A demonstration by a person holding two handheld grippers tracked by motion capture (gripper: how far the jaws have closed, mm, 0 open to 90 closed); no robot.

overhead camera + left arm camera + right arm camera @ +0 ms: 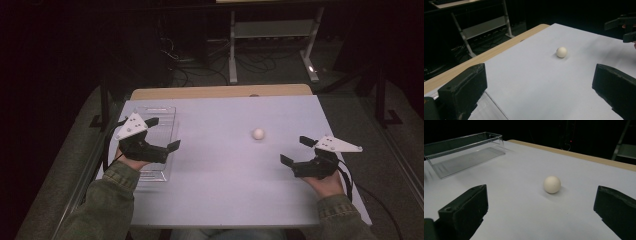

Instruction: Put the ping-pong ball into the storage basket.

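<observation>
Your right gripper [295, 151] hangs over the near right part of the table with its jaws spread wide and nothing between them — in the right gripper view the two black jaws frame the white ball [552, 184], which lies ahead of them on the bare surface, near but not touching either one. Your left gripper [162, 134] is just as wide apart and just as empty; it hovers over the clear plastic tray [165, 114] at the left edge of the table, and in the left gripper view the ball [561, 52] sits well off, toward the far right side.

As I read it, the work is to get that ball into the tray, and none of it is done yet. The ball rests alone on the white table top [225, 165], right of centre, well apart from the tray, and the tray looks empty in the right gripper view. What is left is everything: close the right jaws around the ball, carry it across, and let it go inside the tray.

The count is short — one ball, one tray, two grippers, both free. Beyond the table stands a white metal frame [272, 30] on the dark floor, no part of the job.
</observation>
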